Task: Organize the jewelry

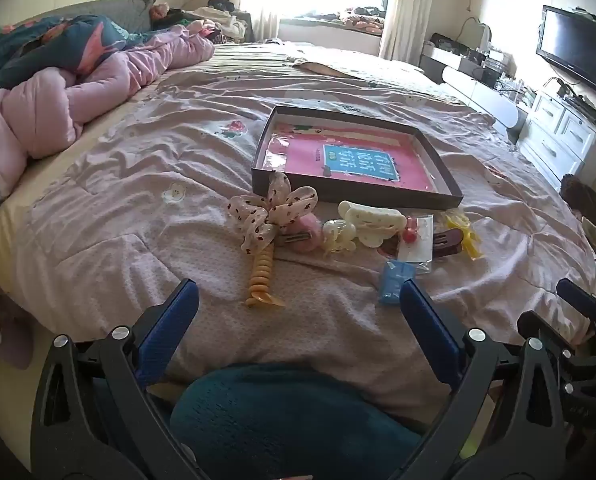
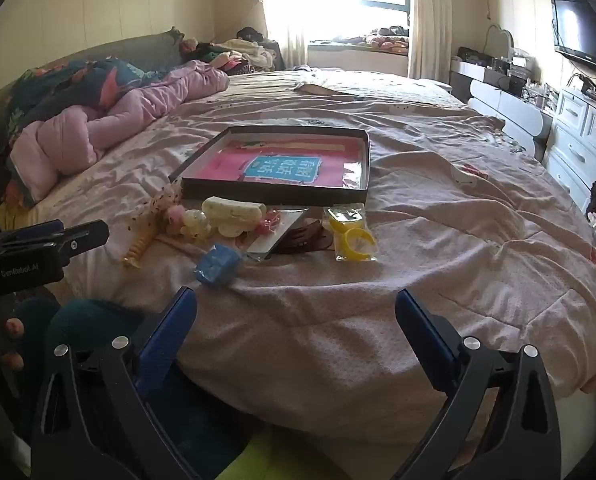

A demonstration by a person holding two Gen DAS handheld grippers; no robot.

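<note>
- The left gripper [image 1: 298, 300] stood wide open, holding nothing, above the near edge of the bed [image 1: 138, 200].
- The hair accessories [image 1: 350, 232] lay in 1 row just before the shallow box [image 1: 354, 160].
- The right gripper [image 2: 296, 308] gaped equally wide, empty.
- Only the right view showed the yellow packet [image 2: 352, 234] clearly, plus the left gripper's side.

On the bed [image 1: 146, 184] ahead of you, the shallow box [image 1: 438, 196] sits behind a row of hair accessories. In that row, the bow [image 1: 274, 210] lies at the left, the packet [image 1: 394, 282] nearest you, and the bagged bangles [image 2: 352, 236] at the right end. The bunched quilt [image 1: 38, 112] lies far left.
</note>
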